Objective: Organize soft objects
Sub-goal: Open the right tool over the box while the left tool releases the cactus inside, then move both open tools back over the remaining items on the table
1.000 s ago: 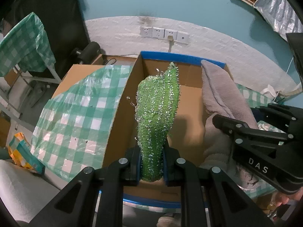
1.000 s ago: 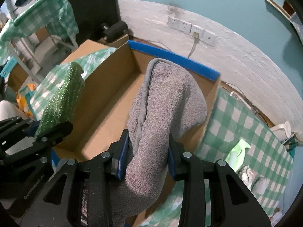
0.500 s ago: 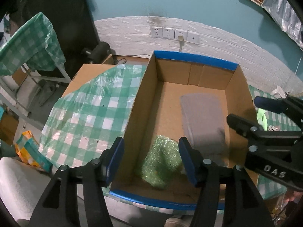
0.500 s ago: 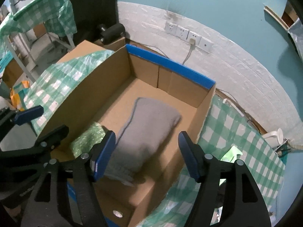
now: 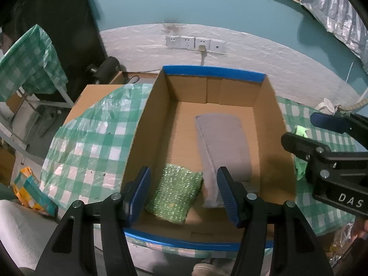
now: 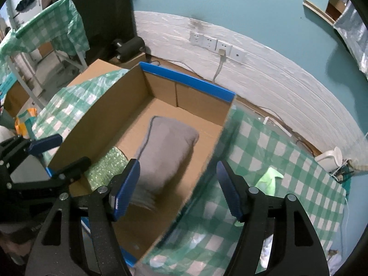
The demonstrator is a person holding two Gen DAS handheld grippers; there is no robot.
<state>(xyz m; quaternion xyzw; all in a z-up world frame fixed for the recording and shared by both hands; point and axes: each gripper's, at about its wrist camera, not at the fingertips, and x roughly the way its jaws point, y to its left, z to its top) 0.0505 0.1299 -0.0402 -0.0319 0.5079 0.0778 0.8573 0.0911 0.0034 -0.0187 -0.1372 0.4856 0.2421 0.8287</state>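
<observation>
An open cardboard box with blue-taped rims stands on the checked table; it also shows in the right wrist view. Inside lie a glittery green cloth near the front and a folded grey towel beside it, both also in the right wrist view: the green cloth and the towel. My left gripper is open and empty above the box's front. My right gripper is open and empty over the box's right wall.
A green-and-white checked cover lies over the table on both sides of the box. A light green item lies right of the box. A white brick wall with sockets runs behind. A second checked table stands far left.
Both grippers opened and let go: the green cloth and the grey towel dropped into the box. Since then both grippers have drawn back, the right one shifting to the right.
</observation>
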